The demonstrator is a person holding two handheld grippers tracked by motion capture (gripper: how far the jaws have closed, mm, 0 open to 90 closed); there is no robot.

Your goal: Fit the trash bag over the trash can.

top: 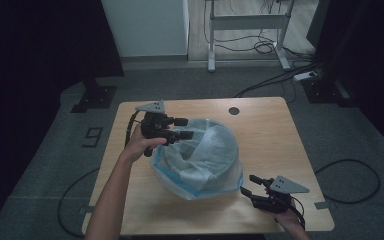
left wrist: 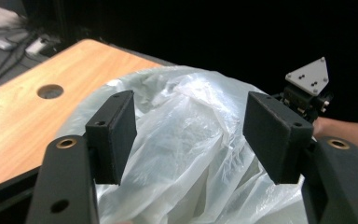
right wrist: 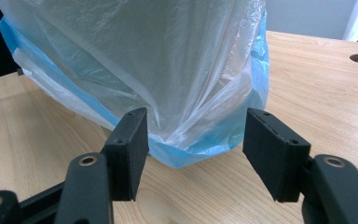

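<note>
A crumpled translucent white plastic bag (top: 200,160) with a blue lower edge lies in the middle of the wooden table (top: 270,130). My left gripper (top: 186,128) hovers at the bag's upper left rim. In the left gripper view its jaws stand open over the bag's film (left wrist: 191,154), and the pads do not press on it. My right gripper (top: 247,184) rests near the table's front right, pointing at the bag's lower right corner. In the right gripper view the right gripper (right wrist: 196,149) is open, with the blue-edged bag corner (right wrist: 191,149) just beyond its tips.
A round cable hole (top: 234,110) sits near the table's far edge. Behind the table are a white cabinet (top: 145,27), a desk frame (top: 247,22) and floor cables (top: 280,77). A black stand base (top: 94,95) is on the floor at left.
</note>
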